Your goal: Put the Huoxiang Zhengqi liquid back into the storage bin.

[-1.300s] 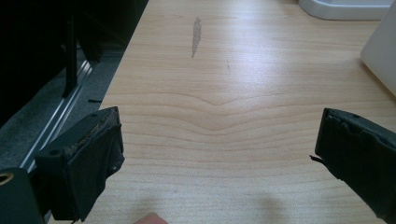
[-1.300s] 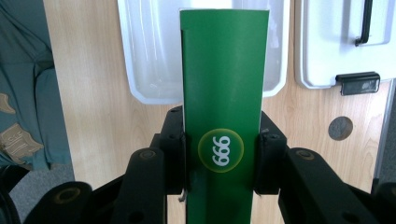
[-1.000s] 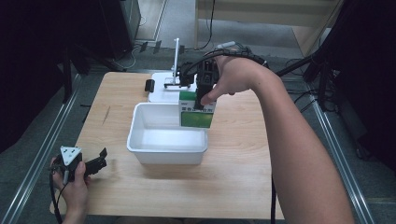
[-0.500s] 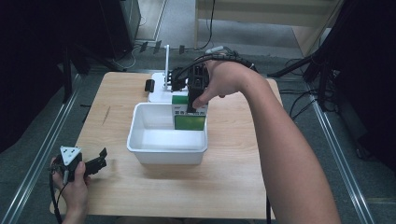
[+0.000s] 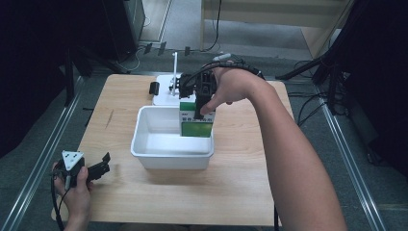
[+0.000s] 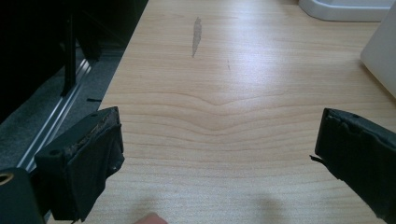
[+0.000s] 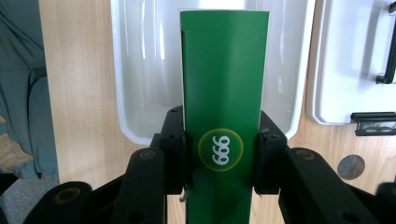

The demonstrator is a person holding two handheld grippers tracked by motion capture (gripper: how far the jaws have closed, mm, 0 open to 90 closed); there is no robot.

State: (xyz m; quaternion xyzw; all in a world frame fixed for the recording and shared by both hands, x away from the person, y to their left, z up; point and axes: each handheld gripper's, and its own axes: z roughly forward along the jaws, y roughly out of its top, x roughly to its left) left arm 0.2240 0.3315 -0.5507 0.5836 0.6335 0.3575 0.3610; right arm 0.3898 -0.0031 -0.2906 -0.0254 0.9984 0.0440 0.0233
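Right gripper: clenched on tall green carton with round "666" mark, one black jaw flat against each narrow side, near the carton's top end. Carton upright, over right rear corner of white rectangular plastic tub; contact with tub floor not determinable. Left gripper: jaws spread wide, grasping nothing, low over pale wooden table near front left corner.

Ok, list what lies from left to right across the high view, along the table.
Left gripper at the near left corner → white bin → green box standing in the bin's right end, clamped by the right gripper.
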